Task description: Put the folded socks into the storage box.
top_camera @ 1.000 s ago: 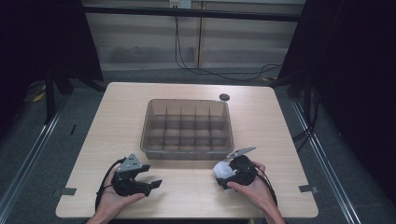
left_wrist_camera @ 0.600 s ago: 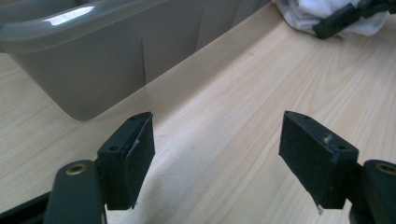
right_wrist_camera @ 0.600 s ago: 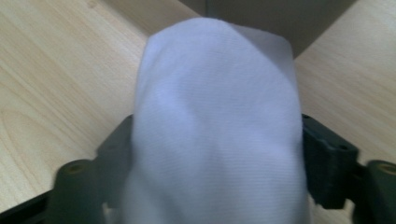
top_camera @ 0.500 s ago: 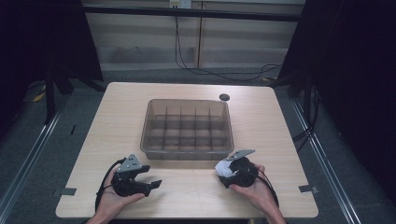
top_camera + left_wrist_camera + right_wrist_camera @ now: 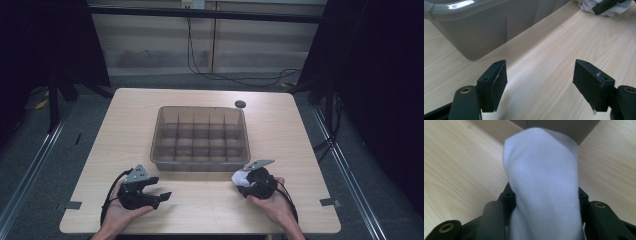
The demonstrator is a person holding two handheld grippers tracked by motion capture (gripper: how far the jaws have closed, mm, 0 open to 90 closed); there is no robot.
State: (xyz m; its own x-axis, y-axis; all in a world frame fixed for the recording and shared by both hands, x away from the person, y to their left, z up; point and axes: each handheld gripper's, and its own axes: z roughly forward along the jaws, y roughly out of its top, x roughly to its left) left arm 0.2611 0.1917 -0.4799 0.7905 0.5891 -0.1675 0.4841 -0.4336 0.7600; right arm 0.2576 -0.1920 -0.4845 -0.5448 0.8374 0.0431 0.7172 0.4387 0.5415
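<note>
Two grippers low beside bin (image 5: pixel 200 137), its compartments bare. Right gripper (image 5: pixel 546 202) just closing, white cloth (image 5: pixel 544 182) bunched between the fingers, pads pressing both sides. Left gripper (image 5: pixel 540 82) spread wide over bare table (image 5: pixel 554 45).

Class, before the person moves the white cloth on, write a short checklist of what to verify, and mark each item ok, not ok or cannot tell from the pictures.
1. White cloth sits between the right claw jaws, which have just been closing: ok.
2. Grip firm enough to lift: cannot tell.
3. Left claw open, nothing between its jaws: ok.
4. Divided bin stands on the table just beyond both claws: ok.
5. Bin compartments free of items: ok, as far as the high view shows.
</note>
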